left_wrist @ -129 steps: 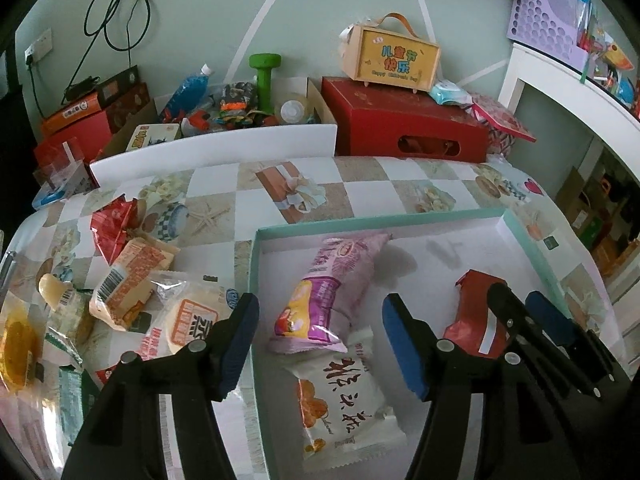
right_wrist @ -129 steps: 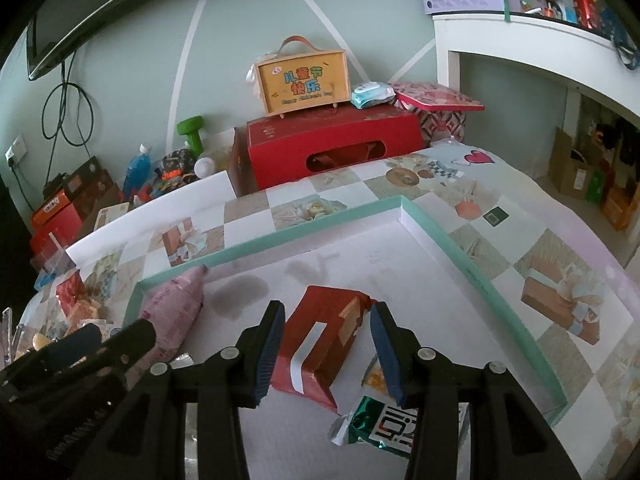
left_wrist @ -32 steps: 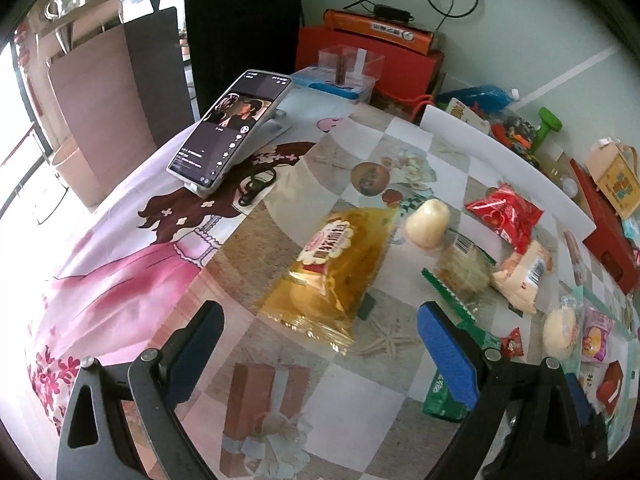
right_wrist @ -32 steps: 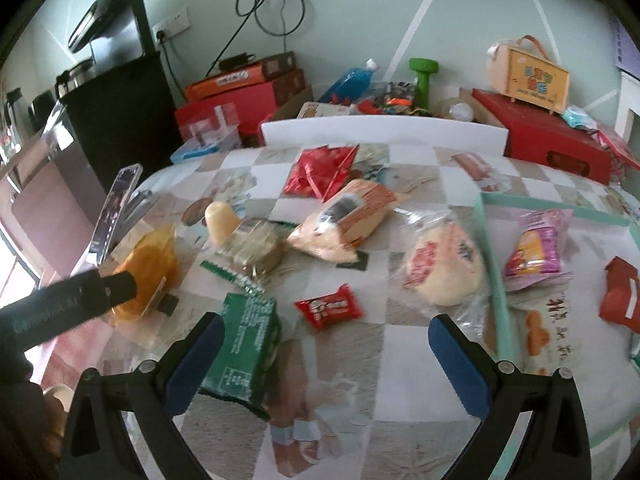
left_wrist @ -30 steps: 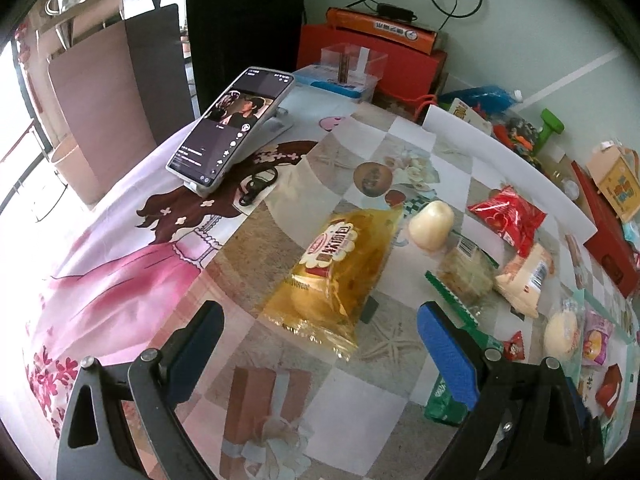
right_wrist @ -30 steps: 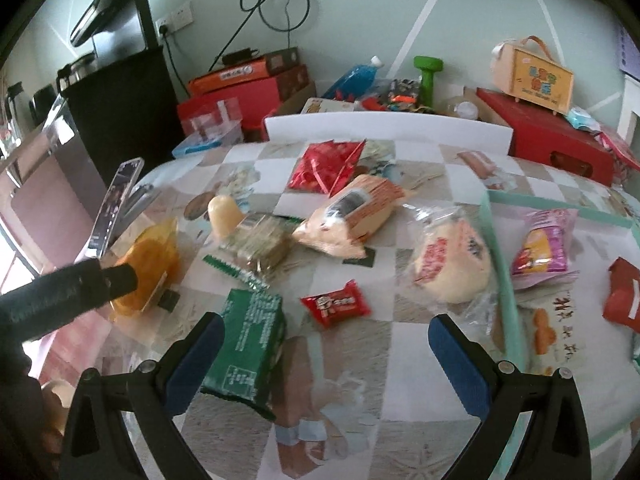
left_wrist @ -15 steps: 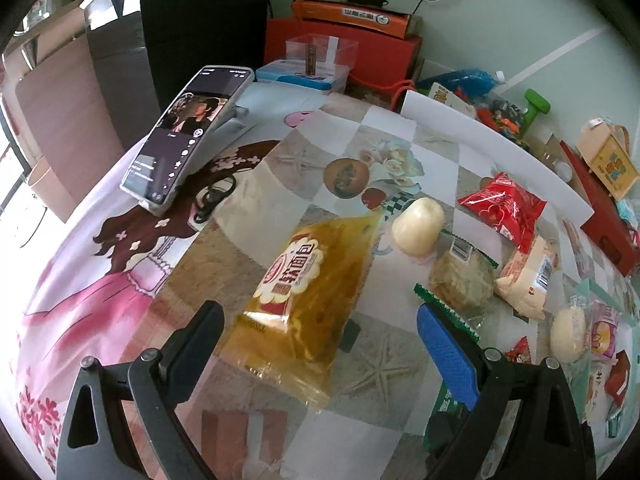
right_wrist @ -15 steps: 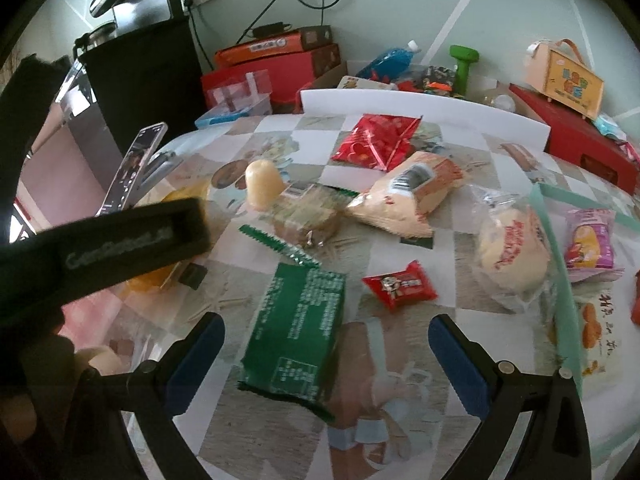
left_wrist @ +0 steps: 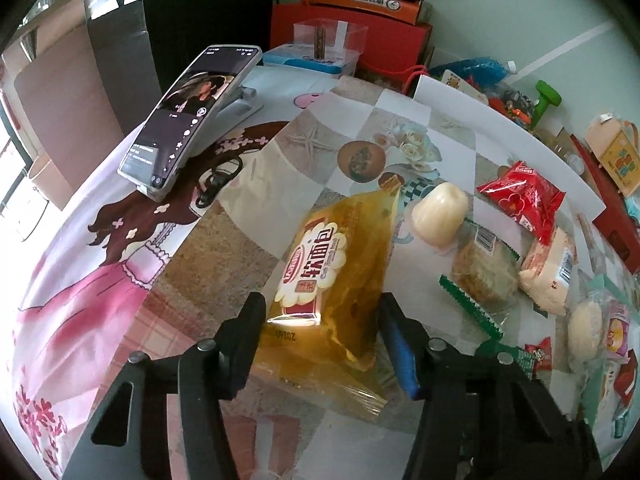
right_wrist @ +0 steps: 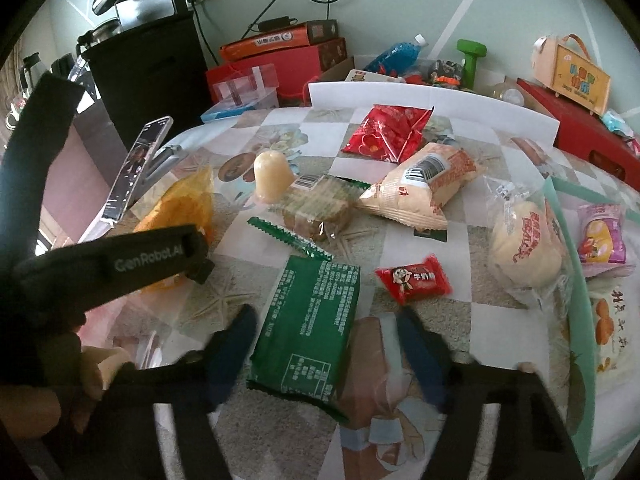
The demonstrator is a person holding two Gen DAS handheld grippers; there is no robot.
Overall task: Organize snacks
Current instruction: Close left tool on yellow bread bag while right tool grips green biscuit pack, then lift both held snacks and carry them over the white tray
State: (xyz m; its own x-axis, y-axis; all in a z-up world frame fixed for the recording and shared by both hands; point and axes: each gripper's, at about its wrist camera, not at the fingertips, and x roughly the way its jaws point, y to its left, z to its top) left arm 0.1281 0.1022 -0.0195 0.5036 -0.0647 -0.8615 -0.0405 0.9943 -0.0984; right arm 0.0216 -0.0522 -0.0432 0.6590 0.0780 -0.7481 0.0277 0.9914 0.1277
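The yellow bread bag (left_wrist: 340,272) lies on the patterned surface (left_wrist: 248,240), its near end between the fingers of the left tool (left_wrist: 320,344). That tool's jaws have just been closing: both pads now sit against the bag's sides, so I take it as clamped on the bag, though the bag looks not yet lifted. Beside it, the green packet (right_wrist: 312,320) lies flat between the fingers of the right tool (right_wrist: 324,344). Those jaws have also just been closing, but they are blurred and a sliver of surface shows on each side of the packet, so I read them as apart, not yet gripping.

As for progress, I'd say it is early. The teal-rimmed tray (right_wrist: 568,240) at the right edge holds a few packs: a pink and purple one (right_wrist: 600,236) and a white one with orange print (right_wrist: 608,320). Left out on the surface are the small red candy pack (right_wrist: 412,280), the round bun in clear wrap (right_wrist: 524,240), the cream-and-orange bag (right_wrist: 424,188), the red foil pack (right_wrist: 388,128), the wrapped cracker block (right_wrist: 320,204) and the pale jelly cup (right_wrist: 272,176).

A phone on a stand (left_wrist: 188,120) sits apart at the far left.
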